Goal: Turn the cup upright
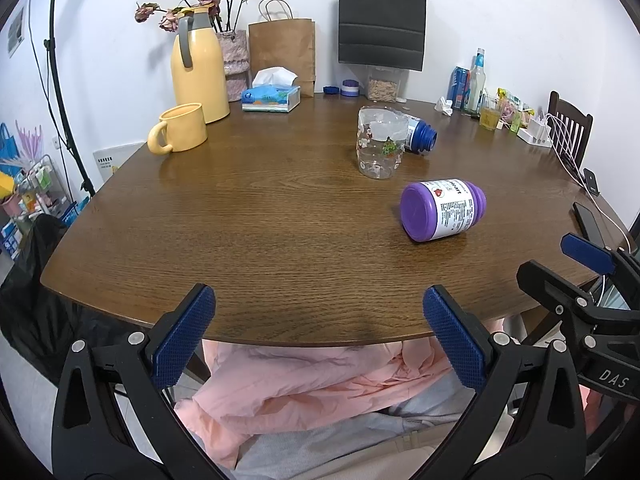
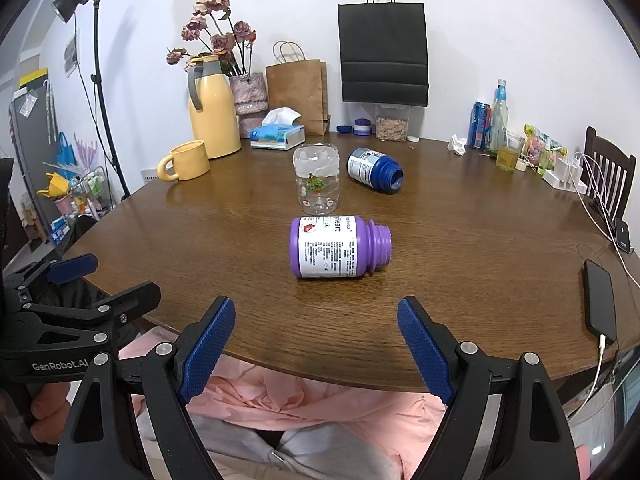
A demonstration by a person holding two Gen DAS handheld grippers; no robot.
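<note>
While both grippers hang at the near edge of the wooden surface point(image 2: 460, 216), neither touches anything. The left gripper point(image 1: 320, 332) has its blue pads spread wide and released, with only the surface edge and pink cloth between them. The right gripper point(image 2: 316, 344) is likewise spread apart and holds nothing; in the left wrist view it shows at the right border point(image 1: 576, 264), beside the left one.

The clear glass cup point(image 2: 316, 180), printed with small festive figures, stands near the middle of the surface; its wide rim appears to rest on the wood with the thick base on top, though the clear glass makes this hard to confirm. The same cup point(image 1: 379, 143) sits well apart from both grippers.

Just nearer than the cup, a purple pill bottle point(image 2: 340, 248) lies on its side, capless, neck toward the right edge. Behind the cup to the right, a blue bottle point(image 2: 374, 170) also lies on its side. Toward the far left corner stand a yellow mug point(image 2: 186, 165) and a yellow thermos jug point(image 2: 212, 108), with a tissue box point(image 2: 278, 136) along the far edge. A black phone point(image 2: 599, 306) lies at the right edge, plugged into a white cable.
</note>
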